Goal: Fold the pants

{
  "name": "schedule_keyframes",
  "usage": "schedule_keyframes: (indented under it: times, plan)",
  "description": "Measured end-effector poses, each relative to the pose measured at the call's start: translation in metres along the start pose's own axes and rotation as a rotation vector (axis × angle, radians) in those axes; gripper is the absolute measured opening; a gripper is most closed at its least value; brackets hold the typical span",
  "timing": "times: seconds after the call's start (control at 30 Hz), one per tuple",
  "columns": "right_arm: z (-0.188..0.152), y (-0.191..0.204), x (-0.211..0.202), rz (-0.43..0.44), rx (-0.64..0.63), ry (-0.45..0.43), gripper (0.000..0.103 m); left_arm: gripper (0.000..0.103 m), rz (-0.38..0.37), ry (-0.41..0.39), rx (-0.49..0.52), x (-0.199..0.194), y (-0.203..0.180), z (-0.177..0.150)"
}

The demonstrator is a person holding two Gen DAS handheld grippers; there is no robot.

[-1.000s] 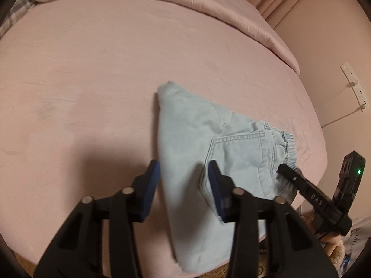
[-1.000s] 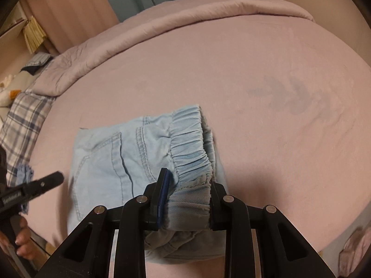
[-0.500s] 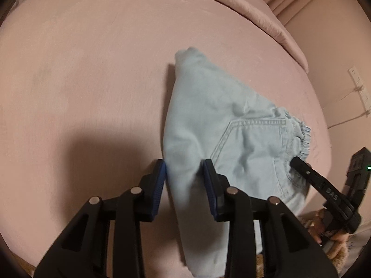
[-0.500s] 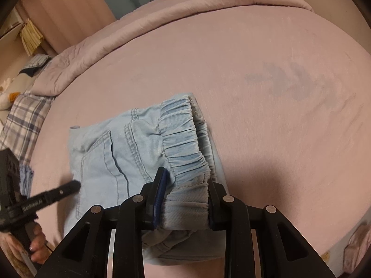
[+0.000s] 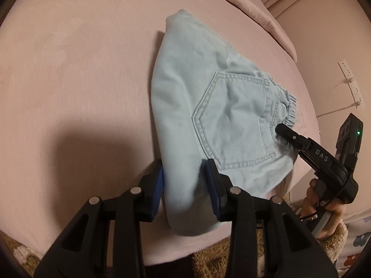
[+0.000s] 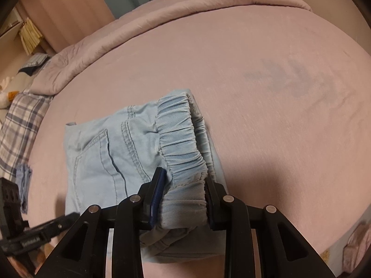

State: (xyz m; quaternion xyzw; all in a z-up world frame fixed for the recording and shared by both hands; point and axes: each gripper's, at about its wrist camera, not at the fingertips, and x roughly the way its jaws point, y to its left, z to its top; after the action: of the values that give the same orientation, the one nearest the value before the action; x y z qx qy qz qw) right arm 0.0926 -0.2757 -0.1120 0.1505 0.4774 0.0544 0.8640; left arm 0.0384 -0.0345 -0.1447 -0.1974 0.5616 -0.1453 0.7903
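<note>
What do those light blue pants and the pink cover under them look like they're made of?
The pants look like soft washed denim: matte, with a contrast-stitched pocket and a gathered elastic waistband. The pink bed cover looks like matte brushed fabric, perhaps cotton; the exact fibre is unclear.

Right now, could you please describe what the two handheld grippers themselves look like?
Both are matte black plastic with silver pivot screws and blue finger pads. The left gripper matches the right gripper. Seen from the left camera, the right unit carries white "DAS" lettering, a green indicator light, and a thin cable at its grip.

We see a pink bed [image 6: 266, 53] bearing folded light-blue pants [image 5: 208, 106] and a rumpled duvet [image 6: 162, 11].
</note>
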Motion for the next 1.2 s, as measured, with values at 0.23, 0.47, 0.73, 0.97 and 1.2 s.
schedule_keyframes:
  times: [0.23,0.47,0.73,0.97,1.2]
  plan:
    - [-0.001,0.005,0.0,-0.019,-0.01,-0.002,0.028,0.038,-0.005,0.025,-0.017,-0.006,0.006,-0.009]
    - [-0.006,0.006,-0.002,-0.03,-0.013,0.0,0.028,0.039,-0.012,0.044,-0.028,-0.006,0.004,-0.014]
    - [-0.009,0.005,-0.007,-0.034,-0.005,0.005,0.029,0.041,0.013,0.066,-0.023,-0.009,-0.001,-0.017]
    - [-0.009,-0.001,-0.024,-0.023,0.014,-0.002,0.047,0.048,0.062,0.039,0.015,-0.023,-0.013,-0.011]
    - [0.003,-0.022,-0.042,0.02,0.047,-0.079,0.091,0.079,0.112,-0.071,0.064,-0.032,-0.024,0.005]
